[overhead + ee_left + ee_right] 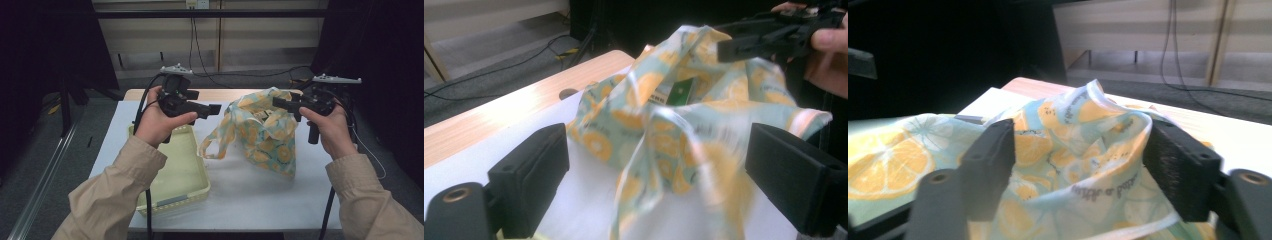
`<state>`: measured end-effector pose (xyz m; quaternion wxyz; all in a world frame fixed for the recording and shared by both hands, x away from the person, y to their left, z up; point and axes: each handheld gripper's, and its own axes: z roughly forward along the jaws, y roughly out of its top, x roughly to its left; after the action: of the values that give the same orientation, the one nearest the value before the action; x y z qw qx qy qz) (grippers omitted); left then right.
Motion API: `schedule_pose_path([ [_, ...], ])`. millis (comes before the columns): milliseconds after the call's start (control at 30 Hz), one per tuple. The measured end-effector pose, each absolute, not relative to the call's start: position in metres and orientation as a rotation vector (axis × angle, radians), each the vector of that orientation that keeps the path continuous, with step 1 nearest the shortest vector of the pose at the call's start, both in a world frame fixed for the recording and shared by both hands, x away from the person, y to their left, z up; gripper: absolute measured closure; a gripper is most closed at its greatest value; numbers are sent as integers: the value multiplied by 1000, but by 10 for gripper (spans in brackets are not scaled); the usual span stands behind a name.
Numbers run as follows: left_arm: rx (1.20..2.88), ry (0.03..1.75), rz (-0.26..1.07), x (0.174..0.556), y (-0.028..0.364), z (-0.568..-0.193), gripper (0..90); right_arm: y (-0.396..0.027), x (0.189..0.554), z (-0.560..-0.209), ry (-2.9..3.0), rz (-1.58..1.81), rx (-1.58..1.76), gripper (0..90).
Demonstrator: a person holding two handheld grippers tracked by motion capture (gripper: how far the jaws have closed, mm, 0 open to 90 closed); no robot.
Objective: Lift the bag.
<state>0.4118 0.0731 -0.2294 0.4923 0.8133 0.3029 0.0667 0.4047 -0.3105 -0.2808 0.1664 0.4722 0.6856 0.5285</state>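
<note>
A fabric bag (265, 132) printed with orange slices on pale blue lies crumpled on the white table top, its handle loop (212, 145) trailing to the left. My left gripper (215, 109) hovers just left of the bag, pointing right. In the left gripper view its jaws stand wide apart (659, 180), and the blurred bag (664, 125) hangs loose between and beyond them. My right gripper (277, 102) points left over the bag's top edge. Its jaws (1080, 160) are spread, and bunched fabric (1073, 135) sits between them without being squeezed. The left gripper view also has the right gripper (744, 47) above the bag.
A pale yellow plastic tray (192, 175) sits at the left of the table, under my left forearm. The white sheet (250, 200) covers a wooden table top (215, 94) whose far edge shows. Cables run across the floor beyond.
</note>
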Motion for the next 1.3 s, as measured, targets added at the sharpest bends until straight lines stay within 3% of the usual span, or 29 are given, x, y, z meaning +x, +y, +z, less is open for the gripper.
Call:
schedule_pose_path([
  [300, 2002, 753, 137, 399, 100, -263, 79, -329, 375, -287, 1983, 1412, 1303, 168],
  [1300, 1983, 771, 174, 347, 181, -342, 63, -315, 299, -388, 2138, 1316, 1168, 134],
])
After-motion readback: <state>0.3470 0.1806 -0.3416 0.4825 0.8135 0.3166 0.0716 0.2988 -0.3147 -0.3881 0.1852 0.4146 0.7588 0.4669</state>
